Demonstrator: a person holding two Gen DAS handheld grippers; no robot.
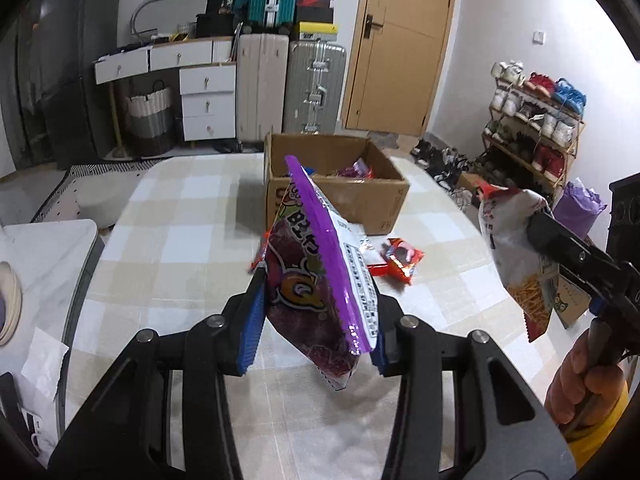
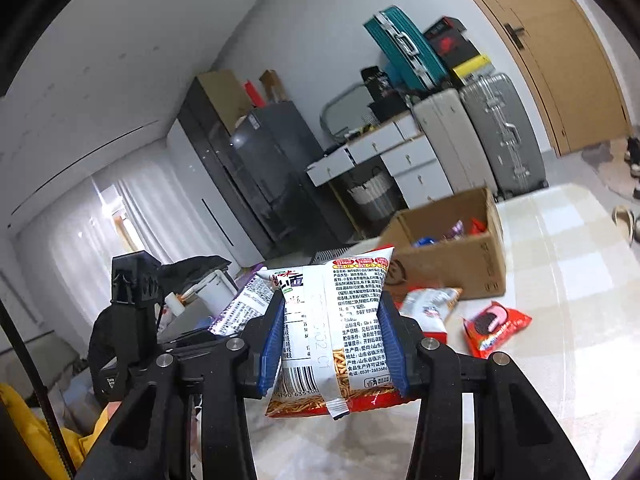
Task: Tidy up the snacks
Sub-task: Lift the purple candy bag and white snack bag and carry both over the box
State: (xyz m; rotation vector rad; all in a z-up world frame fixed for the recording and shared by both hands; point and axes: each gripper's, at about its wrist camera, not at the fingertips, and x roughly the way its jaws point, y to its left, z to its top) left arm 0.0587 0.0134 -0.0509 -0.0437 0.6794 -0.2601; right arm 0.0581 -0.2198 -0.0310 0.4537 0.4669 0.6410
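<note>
The left gripper (image 1: pixel 316 316) is pinching a purple snack bag (image 1: pixel 320 280) with a big "Q" on it, up above the checked surface (image 1: pixel 180 240). The right gripper (image 2: pixel 332 344) is pinching a white and red noodle snack bag (image 2: pixel 340 320) showing a barcode and small Chinese writing. A cardboard box (image 1: pixel 340 200) is holding more snacks.

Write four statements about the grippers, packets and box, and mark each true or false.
1. The left gripper is clamped on a purple packet. True.
2. The right gripper is empty. False: it grips a white and red noodle-snack packet.
3. The cardboard box is closed. False: it stands open with snacks inside.
4. A red cookie packet lies on the checked tablecloth outside the box. True.
</note>
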